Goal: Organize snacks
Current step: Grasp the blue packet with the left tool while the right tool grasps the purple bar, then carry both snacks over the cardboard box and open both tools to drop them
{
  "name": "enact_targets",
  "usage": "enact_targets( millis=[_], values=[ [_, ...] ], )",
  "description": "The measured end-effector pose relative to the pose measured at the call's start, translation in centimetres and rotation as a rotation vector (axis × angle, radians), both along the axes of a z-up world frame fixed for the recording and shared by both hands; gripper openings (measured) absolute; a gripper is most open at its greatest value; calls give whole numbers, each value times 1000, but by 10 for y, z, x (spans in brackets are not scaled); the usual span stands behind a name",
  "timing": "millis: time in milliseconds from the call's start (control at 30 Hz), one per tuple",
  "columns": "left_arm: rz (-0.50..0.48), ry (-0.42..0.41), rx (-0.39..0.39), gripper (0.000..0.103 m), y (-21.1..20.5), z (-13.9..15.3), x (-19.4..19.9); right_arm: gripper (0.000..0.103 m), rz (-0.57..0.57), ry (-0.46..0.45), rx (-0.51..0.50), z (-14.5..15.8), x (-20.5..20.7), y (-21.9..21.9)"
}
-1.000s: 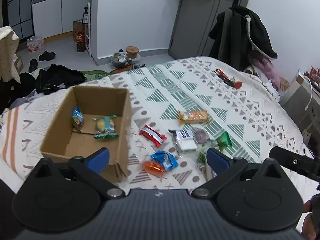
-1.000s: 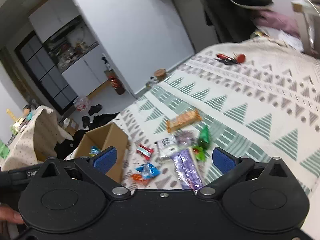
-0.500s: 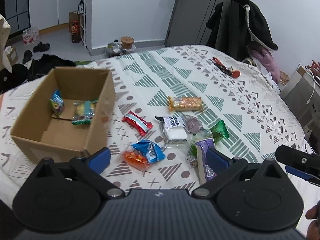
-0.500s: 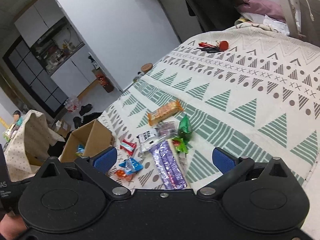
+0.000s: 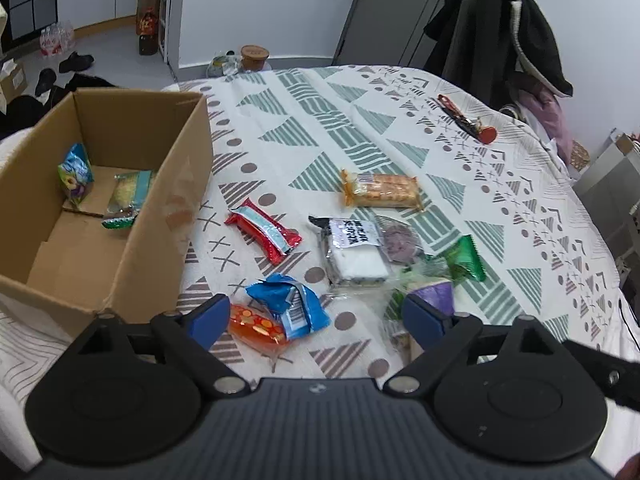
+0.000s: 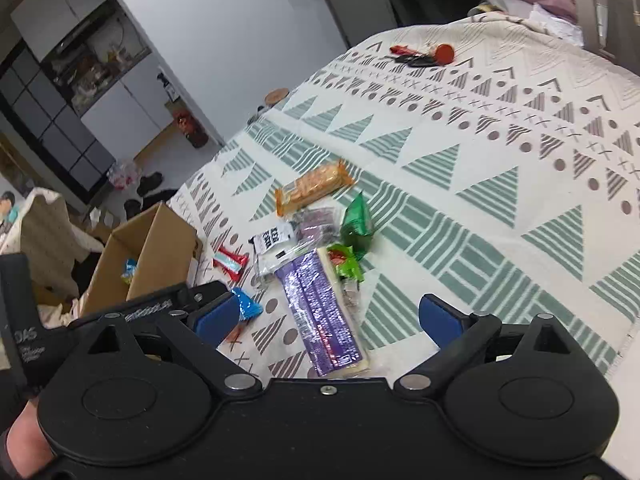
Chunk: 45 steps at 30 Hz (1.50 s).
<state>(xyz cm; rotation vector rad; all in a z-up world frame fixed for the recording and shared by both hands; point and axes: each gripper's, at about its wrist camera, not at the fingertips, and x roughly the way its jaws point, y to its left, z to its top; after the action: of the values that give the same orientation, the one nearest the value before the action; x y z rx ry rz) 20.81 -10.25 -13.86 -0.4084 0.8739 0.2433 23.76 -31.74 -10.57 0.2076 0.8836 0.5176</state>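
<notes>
on the patterned bedspread [image 5: 360, 128], both grippers have closed in on the loose snacks over the last second; the pile sits nearer and lower in each view. left gripper [image 5: 316, 316]: jaws apart, empty, over the blue packet [image 5: 288, 304] and orange packet [image 5: 256, 326]. right gripper [image 6: 326, 318]: jaws apart, empty, over the purple bar [image 6: 324, 312]. box [image 5: 168, 184] holds two snacks; the rest lie outside. judgement: a pick is about to start, sorting barely begun.

Black left gripper [image 5: 316, 318], blue fingers [image 5: 210, 316], silver pivot screws
</notes>
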Motion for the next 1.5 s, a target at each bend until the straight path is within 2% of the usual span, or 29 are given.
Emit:
enact_targets(
  millis=[167, 367, 533, 600, 633, 700, 733, 767, 833, 967, 1233, 1500],
  values=[
    [21, 18, -32, 86, 11, -15, 13, 88, 4, 41, -55, -14, 16, 16],
    [41, 53, -68, 81, 15, -35, 25, 87, 42, 76, -98, -28, 28, 34],
    [51, 51, -59, 80, 16, -46, 31, 83, 78, 104, -158, -41, 35, 51],
    [59, 64, -61, 74, 17, -50, 33, 81, 91, 111, -181, -45, 38, 58],
    [63, 72, -55, 64, 17, -51, 34, 79, 97, 113, -192, -47, 39, 62],
    [63, 90, -91, 47, 20, -57, 35, 72, 114, 121, -217, -52, 41, 68],
    [71, 89, -89, 40, 21, -57, 34, 63, 125, 130, -228, -56, 42, 71],
    [72, 88, -84, 39, 21, -57, 34, 51, 133, 142, -235, -59, 43, 74],
    [70, 84, -98, 36, 23, -55, 32, 41, 140, 155, -255, -64, 44, 76],
    [61, 65, -102, 35, 20, -46, 26, 34, 141, 128, -248, -59, 40, 77],
    [43, -12, -99, 35, 17, -5, 6, 33, 110, 66, -135, -34, 34, 70],
    [79, -84, -66, 35, 41, 36, -27, 33, 104, 18, -29, -9, 20, 74]
  ],
)
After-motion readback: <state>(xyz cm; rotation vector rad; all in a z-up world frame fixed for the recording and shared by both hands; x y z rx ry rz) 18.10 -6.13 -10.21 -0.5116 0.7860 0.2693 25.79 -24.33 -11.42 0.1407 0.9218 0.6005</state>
